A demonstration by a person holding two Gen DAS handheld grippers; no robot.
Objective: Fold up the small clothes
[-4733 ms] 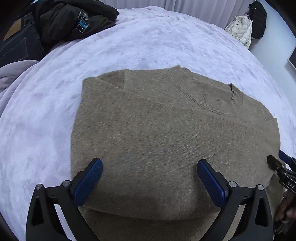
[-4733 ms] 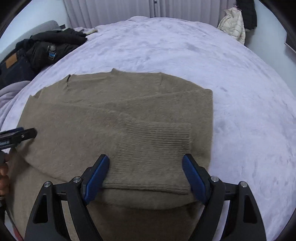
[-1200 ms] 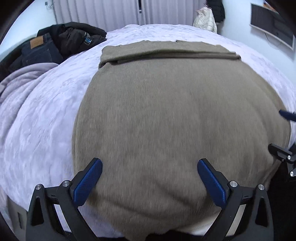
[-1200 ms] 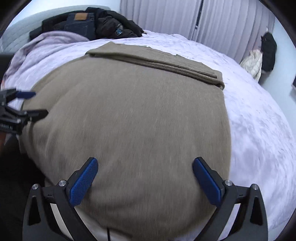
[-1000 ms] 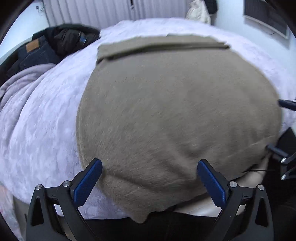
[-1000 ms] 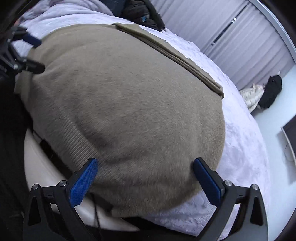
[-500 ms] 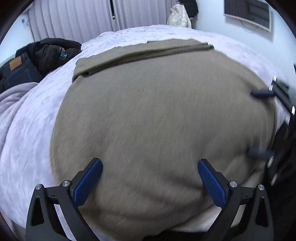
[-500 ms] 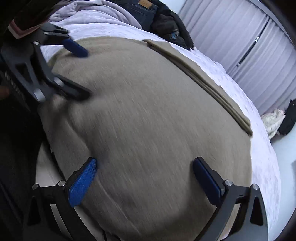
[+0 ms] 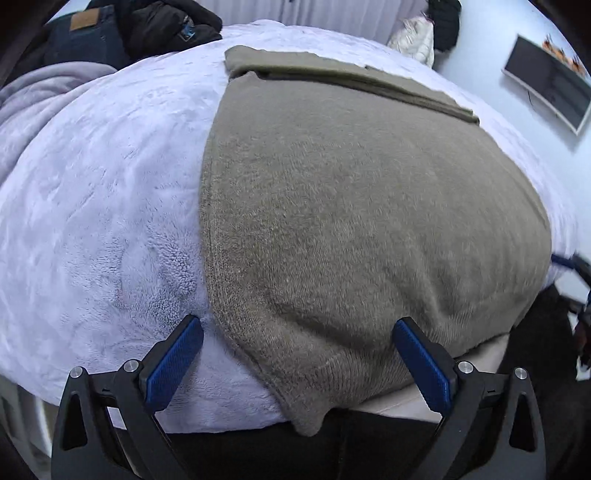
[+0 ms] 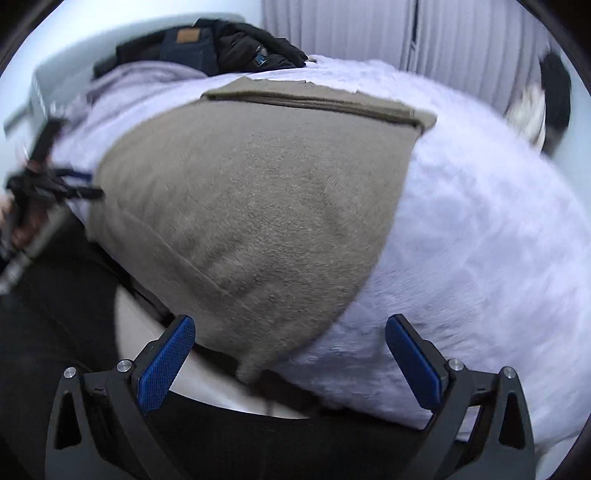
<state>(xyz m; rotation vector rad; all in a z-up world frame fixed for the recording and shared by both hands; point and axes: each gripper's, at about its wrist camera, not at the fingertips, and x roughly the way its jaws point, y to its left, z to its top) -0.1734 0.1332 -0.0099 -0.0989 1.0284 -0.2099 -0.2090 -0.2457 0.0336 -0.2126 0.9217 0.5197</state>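
An olive-brown knit sweater point(image 9: 362, 206) lies on the bed with its sleeves folded in at the far end; its near hem hangs over the bed's front edge. It also shows in the right wrist view point(image 10: 266, 206). My left gripper point(image 9: 299, 362) is open and empty, its jaws either side of the sweater's near left corner. My right gripper point(image 10: 288, 358) is open and empty, straddling the sweater's near right corner. The left gripper shows at the left edge of the right wrist view point(image 10: 55, 188); the right gripper shows at the right edge of the left wrist view point(image 9: 576, 266).
A fluffy lavender blanket point(image 9: 92, 184) covers the bed. Dark jackets and jeans point(image 9: 129, 29) are piled at the far left, with a grey blanket point(image 9: 37, 92) beside them. Coats point(image 9: 428, 33) hang at the far right and a wall screen point(image 9: 550, 88) is on the right.
Both grippers have pulled back and low to the bed's front edge and moved apart, the left to the sweater's left corner and the right to its right corner. The sweater lies unmoved.
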